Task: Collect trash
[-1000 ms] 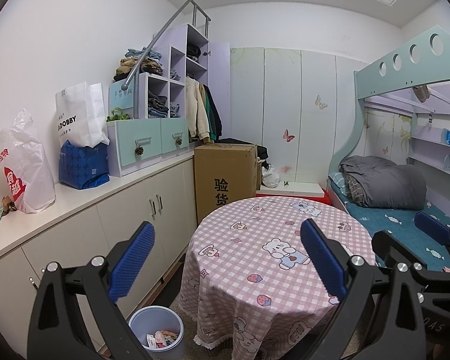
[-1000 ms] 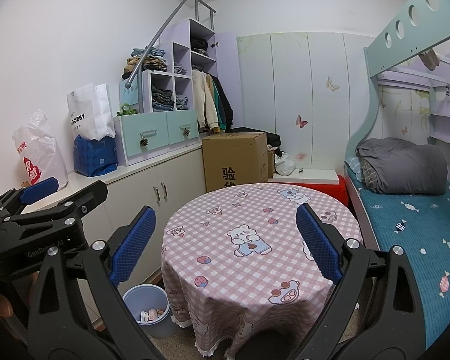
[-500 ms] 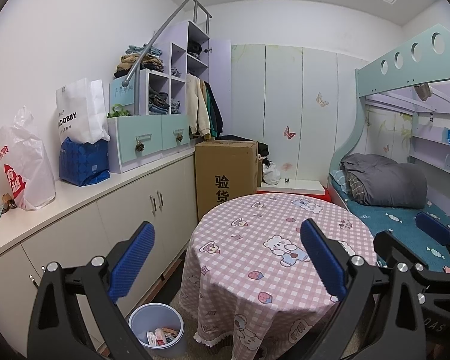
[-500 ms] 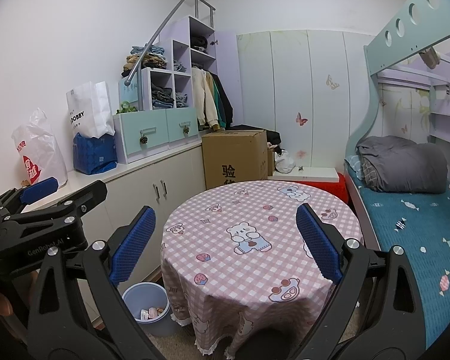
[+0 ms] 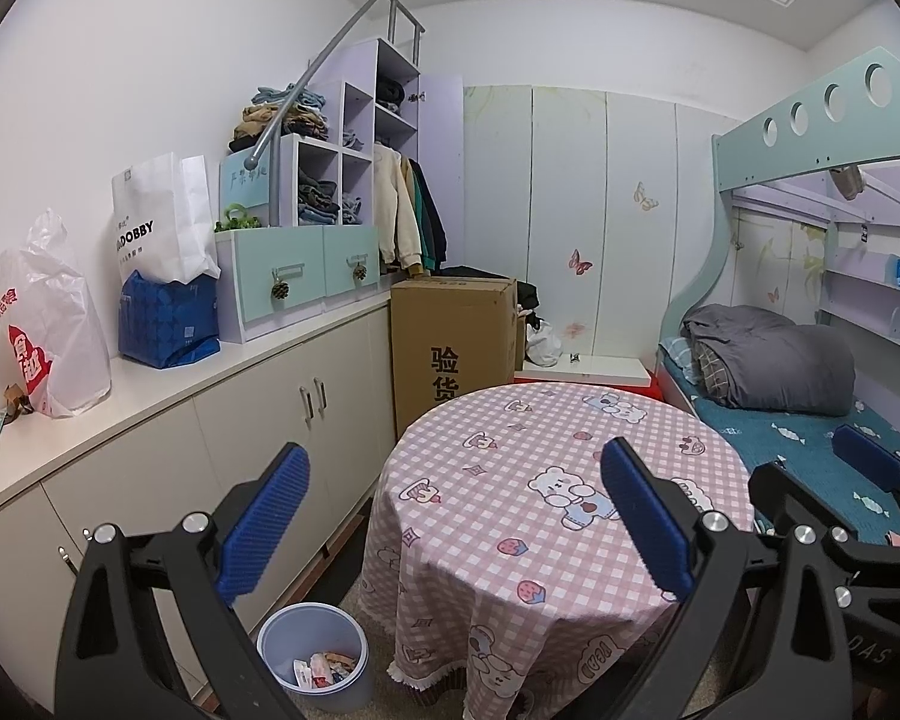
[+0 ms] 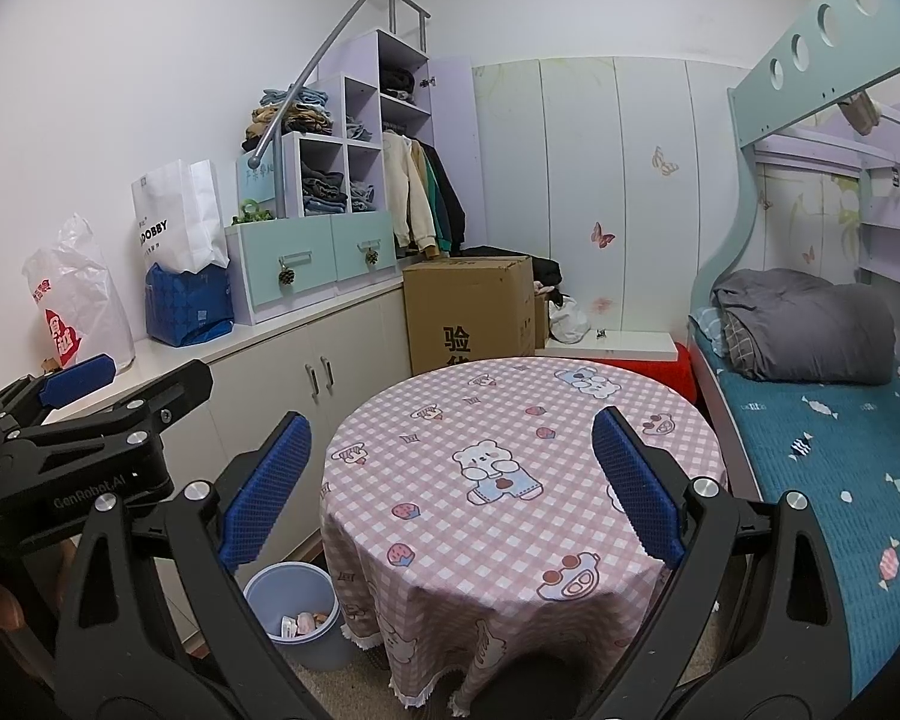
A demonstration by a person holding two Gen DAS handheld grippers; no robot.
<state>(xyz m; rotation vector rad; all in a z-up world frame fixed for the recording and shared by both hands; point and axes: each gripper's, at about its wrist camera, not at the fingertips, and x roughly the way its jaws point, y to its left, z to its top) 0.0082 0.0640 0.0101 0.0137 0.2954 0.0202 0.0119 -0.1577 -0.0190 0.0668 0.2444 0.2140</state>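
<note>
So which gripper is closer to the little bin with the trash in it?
Probably the left gripper. The bin stands on the floor left of the table, on that gripper's side. The right gripper is open too, but farther over.

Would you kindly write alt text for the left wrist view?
The open left gripper hovers over a round table in a pink checked cloth. A blue bin holding trash stands on the floor between table and white cabinets.
</note>
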